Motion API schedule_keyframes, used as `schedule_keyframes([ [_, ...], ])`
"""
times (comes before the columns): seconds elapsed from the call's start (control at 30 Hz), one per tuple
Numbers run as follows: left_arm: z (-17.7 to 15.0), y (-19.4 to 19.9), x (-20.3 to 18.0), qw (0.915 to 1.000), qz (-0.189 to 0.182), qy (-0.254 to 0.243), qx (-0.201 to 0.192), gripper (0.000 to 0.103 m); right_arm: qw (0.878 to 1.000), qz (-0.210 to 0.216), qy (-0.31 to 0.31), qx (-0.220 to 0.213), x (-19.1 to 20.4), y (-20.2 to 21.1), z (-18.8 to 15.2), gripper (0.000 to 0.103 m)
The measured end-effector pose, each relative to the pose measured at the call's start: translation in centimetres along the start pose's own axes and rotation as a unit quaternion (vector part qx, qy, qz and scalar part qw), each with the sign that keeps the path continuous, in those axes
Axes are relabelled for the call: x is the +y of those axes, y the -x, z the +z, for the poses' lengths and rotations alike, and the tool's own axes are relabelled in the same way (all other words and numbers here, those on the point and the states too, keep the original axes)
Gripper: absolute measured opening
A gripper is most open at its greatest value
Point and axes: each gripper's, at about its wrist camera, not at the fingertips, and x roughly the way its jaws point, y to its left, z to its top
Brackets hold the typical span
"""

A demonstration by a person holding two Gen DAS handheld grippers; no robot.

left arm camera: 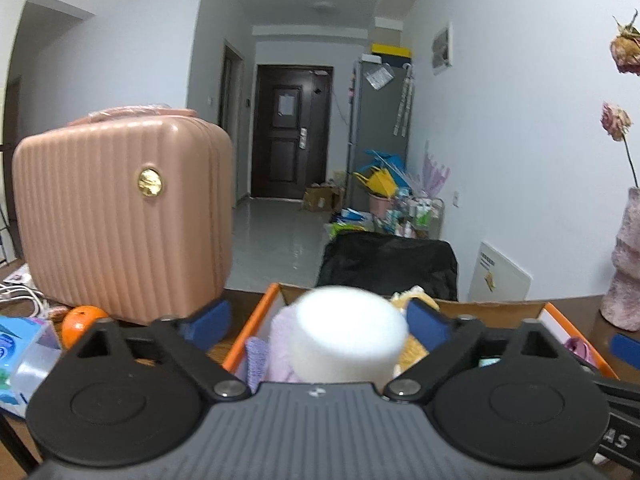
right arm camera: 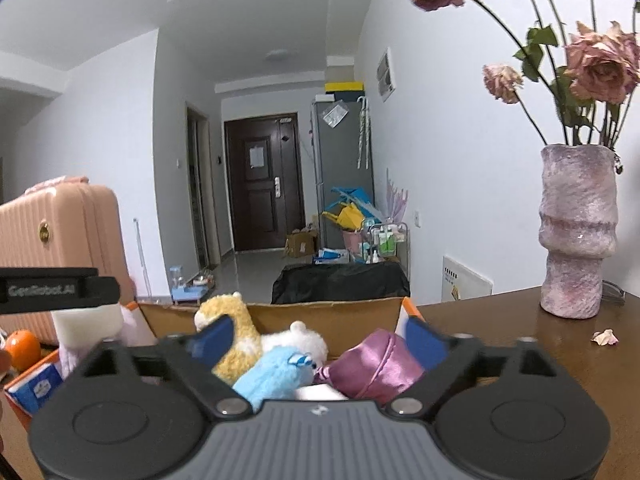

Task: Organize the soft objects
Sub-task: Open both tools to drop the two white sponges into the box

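Orange-edged cardboard box [right arm camera: 320, 310] on the brown wooden desk [right arm camera: 520, 344], holding the soft objects. Used below as the landmark.

Inside the box, toward its left end: white foam cylinder [left arm camera: 346, 334] standing upright, right in front of the left gripper [left arm camera: 320, 322], between its blue pads but touched by neither. Left gripper spread wide, nothing pinched. Against the cylinder's left side, a pale lilac fluffy cloth [left arm camera: 280, 344].

Inside the box, nearer the middle: yellow plush alpaca [right arm camera: 232, 336] leaning toward the box's back wall, a white plush [right arm camera: 300, 340] just beside it, a light blue plush [right arm camera: 276, 376] in front of both. Toward the box's right end: shiny purple satin pouch [right arm camera: 376, 364], lying tilted, touching the blue plush.

Right gripper [right arm camera: 320, 340] hovering over the box's near side, also spread wide, with the plush pile and pouch between its fingers but no visible pad contact.

Left of the box: pink ribbed hard-shell case [left arm camera: 120, 216] upright on the desk, an orange [left arm camera: 80, 322] at its foot, and a blue tissue pack [left arm camera: 20, 344] nearer the camera.

Right of the box, well apart: mottled pink vase [right arm camera: 576, 232] of dried roses [right arm camera: 600, 68], one fallen petal [right arm camera: 606, 337] on the desk near its base.

Behind the box, off the desk: black chair back [left arm camera: 388, 264].
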Motion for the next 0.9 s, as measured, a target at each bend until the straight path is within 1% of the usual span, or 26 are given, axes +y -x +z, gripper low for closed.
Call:
schedule_keyframes([
  [0.1,0.0,0.3,0.2,1.0,0.006,-0.002,-0.008,0.103,1.0,-0.003,-0.004,-0.006,-0.2,0.1,0.0,0.103],
  [0.3,0.3,0.2,0.8,0.9998,0.013,0.012,-0.003,0.103,1.0,-0.007,-0.001,-0.014,-0.3,0.2,0.0,0.103],
  [0.5,0.4,0.8,1.0,0.9998,0.017,0.011,-0.008,0.103,1.0,-0.009,0.001,-0.027,-0.1,0.9,0.0,0.103],
  [0.67,0.3,2.1,1.8,0.9995,0.024,0.015,-0.014,0.103,0.999,-0.007,0.006,-0.04,0.0,1.9,0.0,0.103],
  [0.9,-0.3,4.4,3.0,0.9991,0.035,0.015,-0.016,0.103,0.998,-0.006,0.021,-0.053,0.2,4.4,-0.6,0.103],
])
